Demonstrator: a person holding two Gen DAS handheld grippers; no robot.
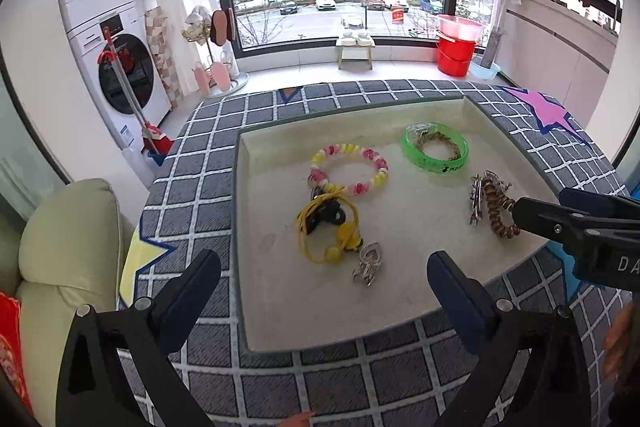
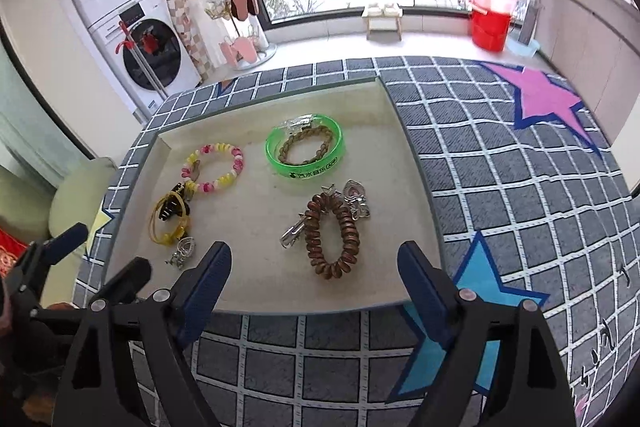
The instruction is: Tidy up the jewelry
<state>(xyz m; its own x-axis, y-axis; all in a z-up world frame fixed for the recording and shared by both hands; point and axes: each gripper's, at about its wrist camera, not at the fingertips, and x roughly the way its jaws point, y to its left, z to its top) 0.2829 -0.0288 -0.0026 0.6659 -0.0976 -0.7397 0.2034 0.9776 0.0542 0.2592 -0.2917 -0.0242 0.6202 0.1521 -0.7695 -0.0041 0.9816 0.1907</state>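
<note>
On the grid-patterned cloth [image 1: 208, 163], near stacked washing machines [image 1: 116, 39], a beige tray [image 2: 420, 195] is set. Only the right wrist view reveals a blue star [image 2: 476, 291]. Both the left gripper [image 1: 324, 291] and right gripper [image 2: 314, 275] are held spread, empty.

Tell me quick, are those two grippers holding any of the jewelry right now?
Left gripper: open, holding nothing, above the tray's near edge.
Right gripper: open, holding nothing, with the brown coil bracelet lying ahead of it.

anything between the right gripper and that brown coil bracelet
Nothing visible. The right hand-held gripper is open just short of the brown coil bracelet, with only bare tray floor between. A silver clip and charms touch its sides, not the approach.
</note>
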